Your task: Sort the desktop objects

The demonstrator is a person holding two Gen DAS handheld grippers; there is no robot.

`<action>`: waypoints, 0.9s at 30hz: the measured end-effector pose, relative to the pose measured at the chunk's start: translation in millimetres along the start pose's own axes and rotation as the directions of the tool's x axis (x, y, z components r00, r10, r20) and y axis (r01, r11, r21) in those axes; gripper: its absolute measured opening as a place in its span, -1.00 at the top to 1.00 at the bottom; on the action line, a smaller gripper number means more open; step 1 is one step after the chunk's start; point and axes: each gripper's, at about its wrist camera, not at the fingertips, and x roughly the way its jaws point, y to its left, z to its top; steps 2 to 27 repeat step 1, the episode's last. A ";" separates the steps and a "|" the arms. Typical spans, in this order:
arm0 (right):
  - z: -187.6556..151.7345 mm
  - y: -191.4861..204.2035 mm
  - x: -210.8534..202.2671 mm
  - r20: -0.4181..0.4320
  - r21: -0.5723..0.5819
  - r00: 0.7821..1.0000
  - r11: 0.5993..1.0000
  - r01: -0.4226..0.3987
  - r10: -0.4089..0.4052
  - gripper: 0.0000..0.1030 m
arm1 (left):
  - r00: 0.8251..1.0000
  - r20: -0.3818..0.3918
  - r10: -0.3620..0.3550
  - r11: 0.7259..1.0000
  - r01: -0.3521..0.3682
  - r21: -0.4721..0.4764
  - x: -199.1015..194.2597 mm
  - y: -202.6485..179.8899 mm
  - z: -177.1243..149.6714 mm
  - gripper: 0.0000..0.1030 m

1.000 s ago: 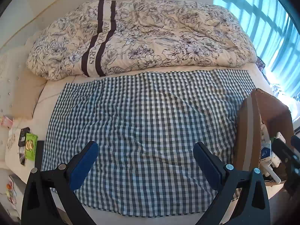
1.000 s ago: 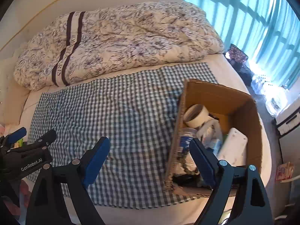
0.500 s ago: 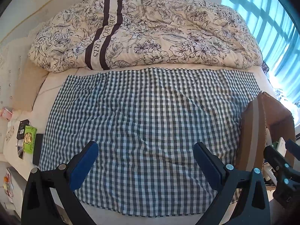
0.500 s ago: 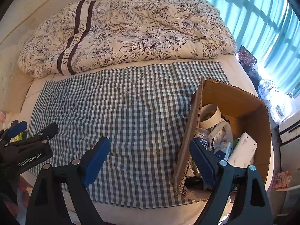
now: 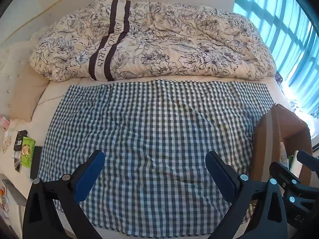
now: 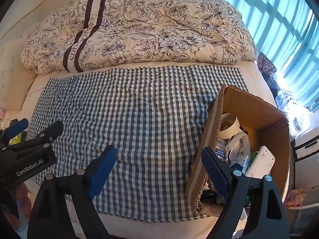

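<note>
The left gripper point(image 5: 154, 171) and the right gripper point(image 6: 157, 165) both hovered over the blue-and-white checked cloth point(image 6: 129, 119) on the bed — fingers spread wide, holding nothing. At four o'clock in the right wrist view stood the open brown cardboard box point(image 6: 265, 107), with a roll of beige tape point(image 6: 229, 126) and a white rectangular device point(image 6: 261, 163) inside. The floral cream duvet point(image 5: 159, 39) lay at twelve o'clock.

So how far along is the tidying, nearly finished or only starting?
It could be either. The checked cloth is bare, and the tape roll and other bits sit in the cardboard box. Nothing is in hand: left gripper and right gripper are open. What's left isn't clear.
</note>
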 end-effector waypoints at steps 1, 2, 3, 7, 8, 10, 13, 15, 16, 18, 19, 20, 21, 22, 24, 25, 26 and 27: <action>0.3 0.8 0.5 -0.001 -0.001 1.000 1.000 0.001 -0.001 -0.68 | 1.000 -0.012 -0.007 1.000 0.006 -0.006 2.2 0.8 0.4 -1.00; 0.3 0.8 0.5 -0.001 -0.001 1.000 1.000 0.001 -0.001 -0.68 | 1.000 -0.012 -0.007 1.000 0.006 -0.006 2.2 0.8 0.4 -1.00; 0.3 0.8 0.5 -0.001 -0.001 1.000 1.000 0.001 -0.001 -0.68 | 1.000 -0.012 -0.007 1.000 0.006 -0.006 2.2 0.8 0.4 -1.00; 0.3 0.8 0.5 -0.001 -0.001 1.000 1.000 0.001 -0.001 -0.68 | 1.000 -0.012 -0.007 1.000 0.006 -0.006 2.2 0.8 0.4 -1.00; 0.3 0.8 0.5 -0.001 -0.001 1.000 1.000 0.001 -0.001 -0.68 | 1.000 -0.012 -0.007 1.000 0.006 -0.006 2.2 0.8 0.4 -1.00; 0.3 0.8 0.5 -0.001 -0.001 1.000 1.000 0.001 -0.001 -0.68 | 1.000 -0.012 -0.007 1.000 0.006 -0.006 2.2 0.8 0.4 -1.00; 0.3 0.8 0.5 -0.001 -0.001 1.000 1.000 0.001 -0.001 -0.68 | 1.000 -0.012 -0.007 1.000 0.006 -0.006 2.2 0.8 0.4 -1.00; 0.3 0.8 0.5 -0.001 -0.001 1.000 1.000 0.001 -0.001 -0.68 | 1.000 -0.012 -0.007 1.000 0.006 -0.006 2.2 0.8 0.4 -1.00; 0.3 0.8 0.5 -0.001 -0.001 1.000 1.000 0.001 -0.001 -0.68 | 1.000 -0.012 -0.007 1.000 0.006 -0.006 2.2 0.8 0.4 -1.00; 0.3 0.8 0.5 -0.001 -0.001 1.000 1.000 0.001 -0.001 -0.68 | 1.000 -0.012 -0.007 1.000 0.006 -0.006 2.2 0.8 0.4 -1.00; 0.3 0.8 0.5 -0.001 -0.001 1.000 1.000 0.001 -0.001 -0.68 | 1.000 -0.012 -0.007 1.000 0.006 -0.006 2.2 0.8 0.4 -1.00; 0.3 0.8 0.5 -0.001 -0.001 1.000 1.000 0.001 -0.001 -0.68 | 1.000 -0.012 -0.007 1.000 0.006 -0.006 2.2 0.8 0.4 -1.00; 0.3 0.8 0.5 -0.001 -0.001 1.000 1.000 0.001 -0.001 -0.68 | 1.000 -0.012 -0.007 1.000 0.006 -0.006 2.2 0.8 0.4 -1.00; 0.3 0.8 0.5 -0.001 -0.001 1.000 1.000 0.001 -0.001 -0.68 | 1.000 -0.012 -0.007 1.000 0.006 -0.006 2.2 0.8 0.4 -1.00; 0.3 0.8 0.5 -0.001 -0.001 1.000 1.000 0.001 -0.001 -0.68 | 1.000 -0.012 -0.007 1.000 0.006 -0.006 2.2 0.8 0.4 -1.00; 0.3 0.8 0.5 -0.001 -0.001 1.000 1.000 0.001 -0.001 -0.68 | 1.000 -0.012 -0.007 1.000 0.006 -0.006 2.2 0.8 0.4 -1.00; 0.3 0.8 0.5 -0.001 -0.001 1.000 1.000 0.001 -0.001 -0.68 | 1.000 -0.012 -0.007 1.000 0.006 -0.006 2.2 0.8 0.4 -1.00; 0.3 0.8 0.5 -0.001 -0.001 1.000 1.000 0.001 -0.001 -0.68 | 1.000 -0.012 -0.007 1.000 0.006 -0.006 2.2 0.8 0.4 -1.00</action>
